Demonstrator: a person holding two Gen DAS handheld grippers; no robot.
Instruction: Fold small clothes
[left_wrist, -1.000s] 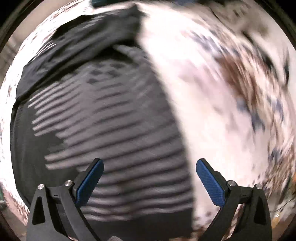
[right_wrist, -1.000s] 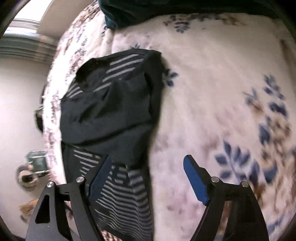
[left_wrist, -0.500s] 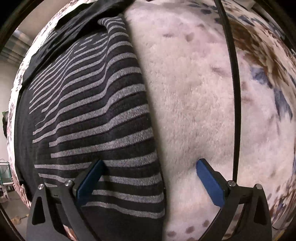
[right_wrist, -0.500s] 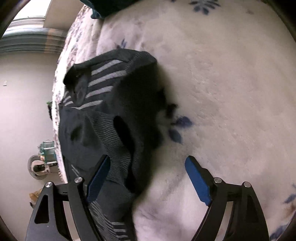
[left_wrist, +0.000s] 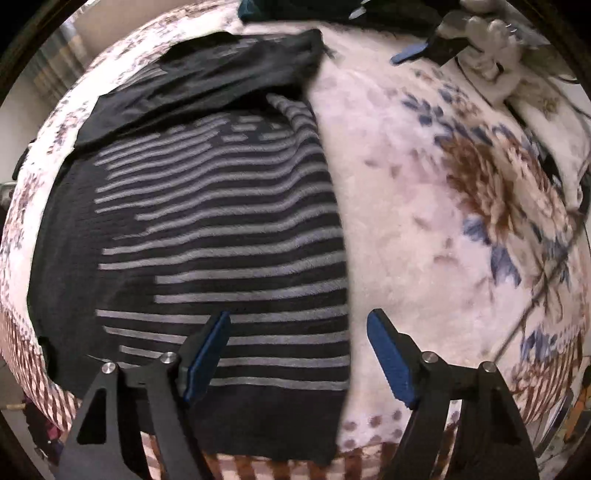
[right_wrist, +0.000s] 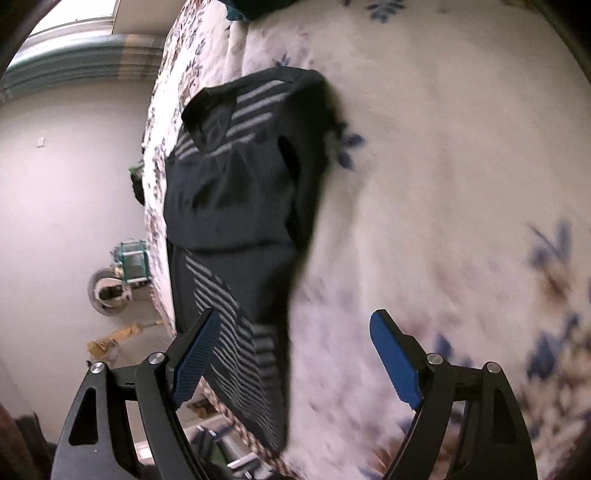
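A: What lies on the floral blanket?

B: A dark garment with grey stripes, spread flat toward the blanket's left edge. Its upper part is folded over as a plain dark flap. In the right wrist view the same garment runs along the edge of the bed, with its neck opening at the far end.

A: How does the left gripper stand?

B: It points steeply down above the garment's right edge. Its jaws have just been closing but remain apart. One blue pad is over the stripes, the other over bare blanket. Nothing is gripped.

A: And the right gripper?

B: Wide apart and empty, above the garment's edge nearest it. In the left wrist view it appears at the top, beyond the flap, held by a gloved hand.
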